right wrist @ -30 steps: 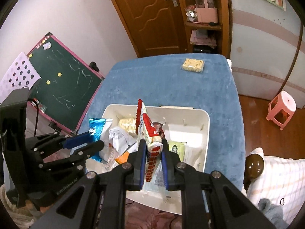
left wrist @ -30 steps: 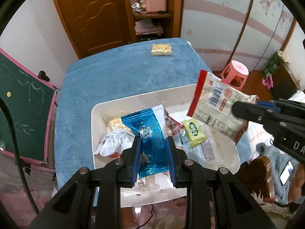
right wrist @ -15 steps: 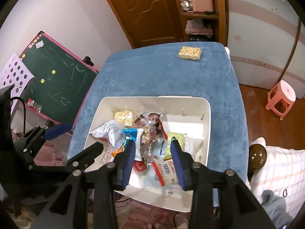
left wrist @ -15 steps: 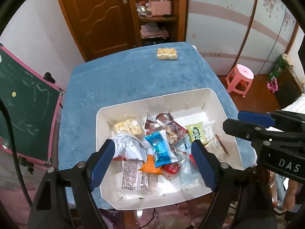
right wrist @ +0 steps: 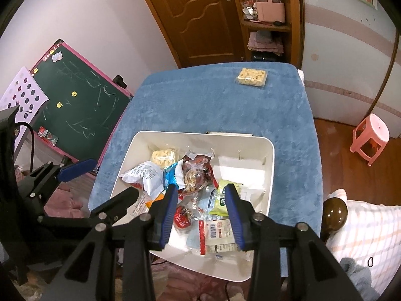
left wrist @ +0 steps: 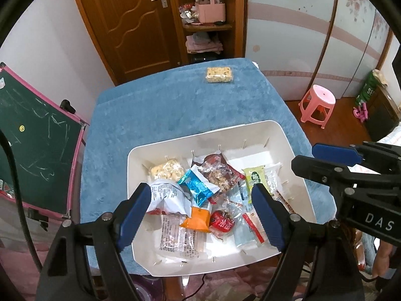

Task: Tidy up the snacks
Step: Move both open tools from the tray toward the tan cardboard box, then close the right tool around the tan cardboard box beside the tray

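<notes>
Snacks lie heaped in the white bin on the blue-covered surface, most of them toward its near and left part, while the far right corner stays bare white. From the left: a white crumpled packet, partly behind my left hand-held gripper's finger; a puffed-rice bar near the far wall; a blue foil packet lying on the others; an orange packet half buried beneath it; a clear bag of reddish-brown pieces; a small red packet; a green sachet; and a white wrapper with a red strip, its barcode visible but its print too small to read. The clear wrappers at the near edge are hard to tell apart.

My left hand-held gripper hangs above the bin with its blue pads spread wide and nothing between them. My right hand-held gripper is parted less widely, also empty, above the red packet and the wrapper with the red strip; its fingers cover the near side of the pile.

Well apart from the bin, a second puffed-rice bar lies alone at the far edge of the surface. A green chalkboard leans at the left, a wooden door and shelf stand behind, and a pink stool sits on the floor at the right.
</notes>
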Demonstrator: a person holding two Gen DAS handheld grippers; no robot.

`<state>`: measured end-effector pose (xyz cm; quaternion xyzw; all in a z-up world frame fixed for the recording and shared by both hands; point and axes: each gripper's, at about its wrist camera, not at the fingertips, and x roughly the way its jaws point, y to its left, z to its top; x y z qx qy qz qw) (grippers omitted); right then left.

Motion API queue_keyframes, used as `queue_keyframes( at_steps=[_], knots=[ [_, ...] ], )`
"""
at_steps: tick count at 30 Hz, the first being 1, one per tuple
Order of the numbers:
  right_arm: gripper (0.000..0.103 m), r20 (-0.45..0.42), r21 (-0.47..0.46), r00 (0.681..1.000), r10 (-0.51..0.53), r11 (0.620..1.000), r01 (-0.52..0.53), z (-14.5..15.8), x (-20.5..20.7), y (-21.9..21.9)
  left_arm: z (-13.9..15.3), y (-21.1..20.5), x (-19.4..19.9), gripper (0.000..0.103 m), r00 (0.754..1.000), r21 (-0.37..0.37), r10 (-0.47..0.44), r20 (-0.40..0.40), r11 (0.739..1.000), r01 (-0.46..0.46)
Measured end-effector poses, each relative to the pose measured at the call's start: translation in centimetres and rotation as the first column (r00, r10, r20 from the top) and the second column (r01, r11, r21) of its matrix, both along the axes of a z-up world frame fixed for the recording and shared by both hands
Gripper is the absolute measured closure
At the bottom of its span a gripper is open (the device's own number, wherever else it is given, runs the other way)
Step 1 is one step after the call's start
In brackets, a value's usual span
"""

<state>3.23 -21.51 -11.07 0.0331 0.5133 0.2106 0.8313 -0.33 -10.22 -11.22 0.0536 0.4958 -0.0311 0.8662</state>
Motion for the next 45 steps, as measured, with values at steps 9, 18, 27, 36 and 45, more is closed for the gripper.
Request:
queue_keyframes(
  at_steps=[9,18,27,36,45],
  knots=[
    [0.063,0.001,0.018,1.000,-0.014,1.000,0.014,0.4,1.3,-2.0,1.6,-0.2,1.1,0.020,1.000,0.009,-0.006,0.020,1.000,0.006],
    [0.063,-0.050,0.026,0.996,-0.079,0.996,0.081,-0.3,5.0,-4.1,0.5,-0.3,6.8,0.020,0.995,0.022,-0.100,-0.028,0.995,0.100],
    [0.063,-0.116,-0.056,0.990,-0.087,0.995,0.081,-3.1,12.7,-3.4,-0.6,-0.8,13.0,0.020,0.973,0.038,-0.225,-0.044,0.973,0.227],
    [0.063,-0.338,-0.059,0.938,-0.075,0.997,0.058,-12.0,20.9,-2.1,-4.0,0.2,17.7,0.020,0.944,0.048,-0.315,-0.099,0.946,0.321],
    [0.063,-0.434,-0.222,0.896,-0.092,0.975,-0.007,-17.5,22.9,-0.8,-9.9,1.8,20.4,0.020,0.936,-0.005,-0.269,-0.228,0.961,0.275]
  ],
)
